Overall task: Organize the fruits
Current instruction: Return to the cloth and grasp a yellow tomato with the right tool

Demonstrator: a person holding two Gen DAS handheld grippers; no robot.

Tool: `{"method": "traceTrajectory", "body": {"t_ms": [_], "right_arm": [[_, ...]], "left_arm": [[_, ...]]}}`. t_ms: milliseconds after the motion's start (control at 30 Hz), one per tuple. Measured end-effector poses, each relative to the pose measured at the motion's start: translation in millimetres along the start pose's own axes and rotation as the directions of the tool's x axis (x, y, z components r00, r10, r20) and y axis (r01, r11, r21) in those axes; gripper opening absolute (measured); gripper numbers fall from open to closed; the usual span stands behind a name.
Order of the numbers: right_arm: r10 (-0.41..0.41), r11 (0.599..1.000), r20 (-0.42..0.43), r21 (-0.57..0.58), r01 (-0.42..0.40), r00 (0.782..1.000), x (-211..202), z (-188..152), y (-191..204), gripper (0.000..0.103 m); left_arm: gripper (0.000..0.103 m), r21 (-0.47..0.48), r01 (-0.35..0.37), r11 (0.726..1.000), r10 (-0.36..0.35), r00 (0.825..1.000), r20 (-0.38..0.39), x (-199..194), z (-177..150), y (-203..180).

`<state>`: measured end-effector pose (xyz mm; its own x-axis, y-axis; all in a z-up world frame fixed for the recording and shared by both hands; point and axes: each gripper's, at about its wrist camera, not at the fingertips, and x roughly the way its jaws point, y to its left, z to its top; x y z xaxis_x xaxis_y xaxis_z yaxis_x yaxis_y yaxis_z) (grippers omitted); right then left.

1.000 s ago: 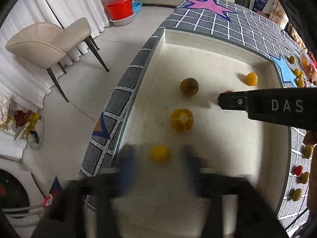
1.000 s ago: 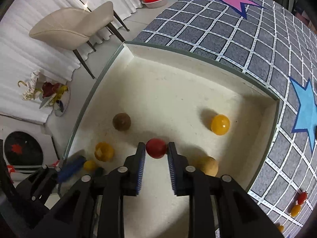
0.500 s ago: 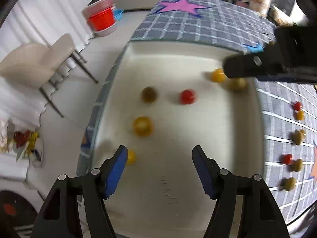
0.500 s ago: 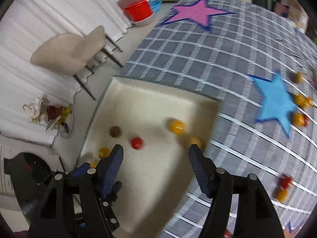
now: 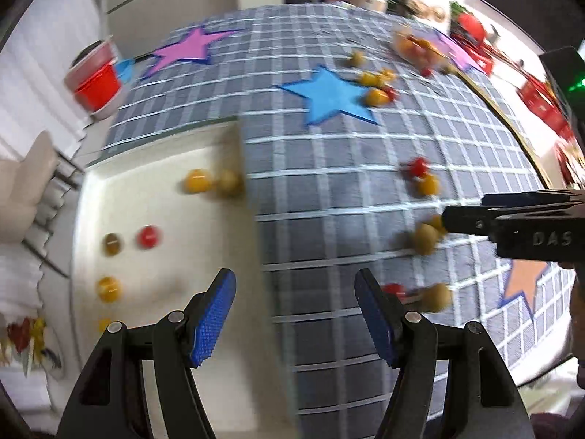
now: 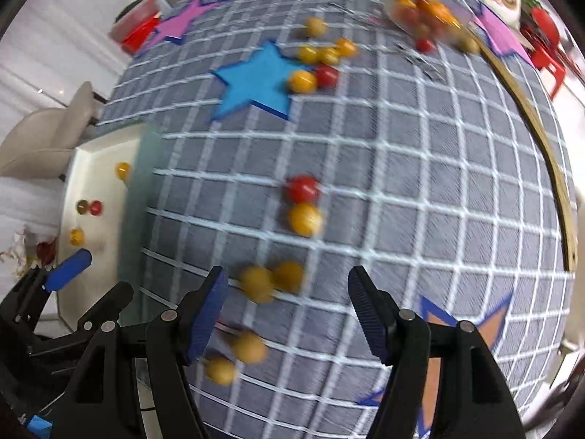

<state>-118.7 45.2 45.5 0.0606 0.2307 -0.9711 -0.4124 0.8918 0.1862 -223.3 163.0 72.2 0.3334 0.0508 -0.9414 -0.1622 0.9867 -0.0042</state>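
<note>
A: Left wrist view. Left gripper [image 5: 294, 320] stood with jaws apart and nothing between them, hanging over the edge where the white tray [image 5: 234, 347] meets the grey checked tablecloth [image 5: 329, 197]. Why there?

B: Judged as transit. The tray already carried sorted fruit: a red cherry tomato [image 5: 148, 236] beside a brownish one [image 5: 112, 244], a yellow pair [image 5: 197, 181] near the tray's far right wall, two more yellow ones along the left side. Loose fruit lay on the cloth to the right, so an empty gripper crossing the tray rim fits a trip for the next piece.

A: Right gripper [image 5: 512, 225] entered this view side-on from the right, its tip just beside an olive-yellow tomato [image 5: 424, 237]. Whether it was open could not be told from this view.

B: Right wrist view settled it. Right gripper [image 6: 289, 314] had its jaws apart and had just been opening; nothing sat between the pads, and a yellow pair [image 6: 270, 281] lay on the cloth just ahead of them. Judged the likely next pick.

A: Seen only here: the red and yellow pair [image 6: 303, 205] mid-table in full, two more yellow tomatoes [image 6: 234, 358] beside the left finger, and the cluster by the blue star [image 6: 259, 80]. The tray showed only as a sliver at the left edge.

B: The left view alone gave the tray's contents clearly. Both were blurred.
</note>
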Motion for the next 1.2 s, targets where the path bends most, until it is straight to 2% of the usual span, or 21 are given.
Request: {"method": "traceTrajectory", "body": {"t_ms": [167,367,433,667,800,867,933,1000,1167,1200], "right_arm": [[0.002,1.0,-0.01,0.022,-0.002,1.0,5,-11,-21,0.071],[0.055,0.998,-0.017,0.02,-0.055,0.998,9,-13,-27,0.056],[0.065,0.998,-0.026,0.003,-0.065,0.998,12,-15,-27,0.05],[0.066,0.995,-0.046,-0.078,-0.069,0.997,23,-21,-19,0.047],[0.057,0.99,-0.023,-0.129,-0.059,0.998,28,-15,-8,0.043],[0.062,0.988,-0.01,-0.141,-0.063,0.998,29,-10,-4,0.038],[0.072,0.986,-0.011,-0.149,-0.073,0.997,31,-7,-1,0.028],[0.079,0.984,-0.02,-0.158,-0.082,0.997,33,-5,4,0.024],[0.095,0.988,-0.026,-0.121,-0.098,0.995,32,-8,3,0.023],[0.101,0.989,-0.026,-0.104,-0.103,0.995,30,-9,0,0.023]], "left_arm": [[0.069,0.056,0.039,0.998,-0.036,0.998,-0.05,19,-2,-31],[0.069,0.065,0.042,0.997,-0.035,0.995,-0.094,36,-10,-41],[0.069,0.071,0.047,0.996,-0.04,0.994,-0.1,38,-12,-42],[0.069,0.098,0.029,0.995,-0.018,0.994,-0.11,47,-17,-51],[0.069,0.102,0.027,0.994,-0.017,0.996,-0.093,50,-13,-54],[0.069,0.096,0.026,0.995,-0.018,0.996,-0.091,50,-13,-55],[0.069,0.091,0.023,0.996,-0.015,0.996,-0.09,50,-13,-56],[0.069,0.08,0.021,0.997,-0.013,0.996,-0.092,50,-14,-57],[0.049,0.073,0.034,0.997,-0.027,0.996,-0.091,46,-14,-56],[0.041,0.071,0.039,0.997,-0.033,0.995,-0.09,45,-15,-56]]}}
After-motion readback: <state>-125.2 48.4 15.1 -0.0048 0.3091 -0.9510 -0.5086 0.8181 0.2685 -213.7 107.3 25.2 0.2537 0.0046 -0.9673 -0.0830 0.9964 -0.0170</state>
